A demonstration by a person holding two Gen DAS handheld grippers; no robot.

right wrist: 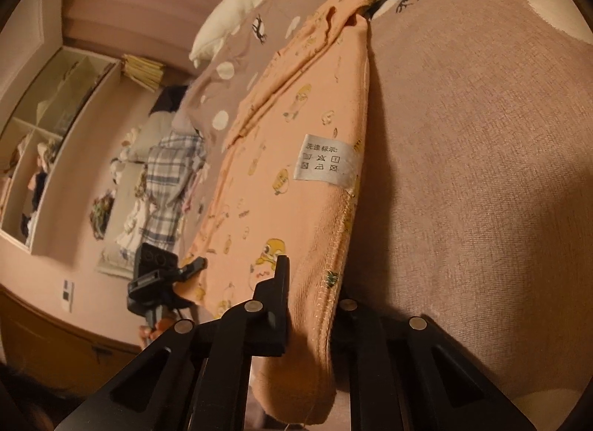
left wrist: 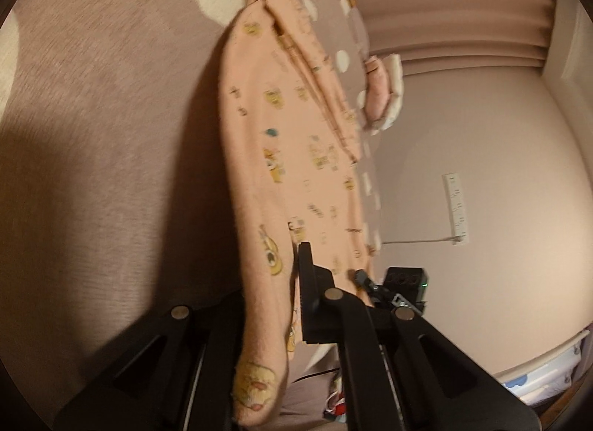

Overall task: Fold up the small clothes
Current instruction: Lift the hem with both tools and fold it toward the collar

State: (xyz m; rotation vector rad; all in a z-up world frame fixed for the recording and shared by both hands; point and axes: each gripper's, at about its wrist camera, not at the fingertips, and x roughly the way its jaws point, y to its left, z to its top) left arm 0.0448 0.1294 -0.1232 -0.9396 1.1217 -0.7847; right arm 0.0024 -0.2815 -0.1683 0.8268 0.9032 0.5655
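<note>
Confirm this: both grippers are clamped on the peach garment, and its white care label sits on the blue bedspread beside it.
Not quite. The care label is sewn to the peach garment itself, near its side seam, not on the bedspread, which is also mauve, not blue. The right wrist view shows it. Both the left gripper and right gripper are indeed clamped on the garment.

White care label (right wrist: 328, 163) on peach garment (right wrist: 281, 156) — Chinese heading, laundry symbols
</note>
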